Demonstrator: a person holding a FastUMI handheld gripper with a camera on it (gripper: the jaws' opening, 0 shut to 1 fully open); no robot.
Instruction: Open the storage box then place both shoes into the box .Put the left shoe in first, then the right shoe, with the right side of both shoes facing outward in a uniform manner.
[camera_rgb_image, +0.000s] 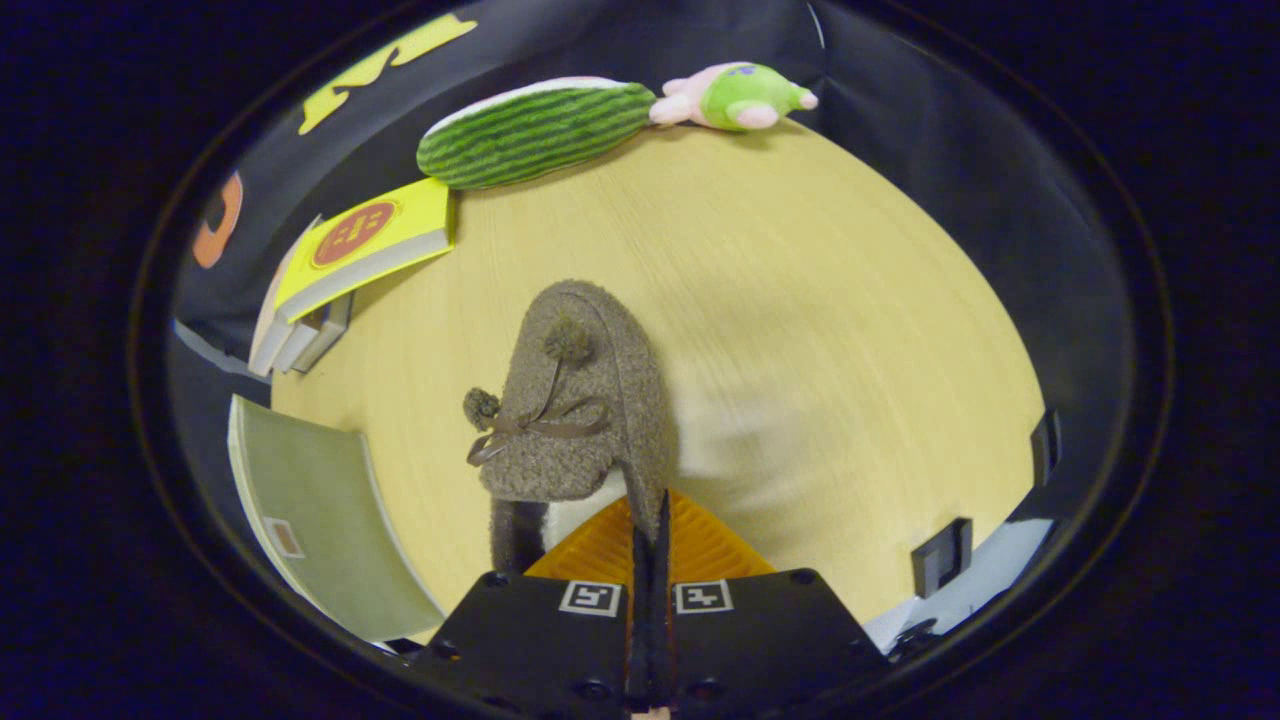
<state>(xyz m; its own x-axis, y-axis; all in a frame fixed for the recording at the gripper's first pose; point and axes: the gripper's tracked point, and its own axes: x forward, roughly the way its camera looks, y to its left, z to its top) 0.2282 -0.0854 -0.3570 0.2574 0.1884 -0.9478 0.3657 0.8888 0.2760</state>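
Note:
A brown fuzzy shoe (585, 400) with a bow and two pompoms hangs in front of me, toe pointing away over the wooden table (820, 330). My gripper (650, 530) is shut on the shoe's heel rim, both fingers pressed together on the thin edge. The shoe's white lining shows just beside the fingers. A pale green flat panel (320, 520), perhaps part of the storage box, lies to the left of the fingers; I cannot tell for sure what it is.
A yellow book (365, 240) lies on a stack of other books at the far left. A striped green watermelon-pattern cushion (535, 130) and a pink and green plush toy (740, 97) rest along the table's far edge. The table's blurred right side is bare wood.

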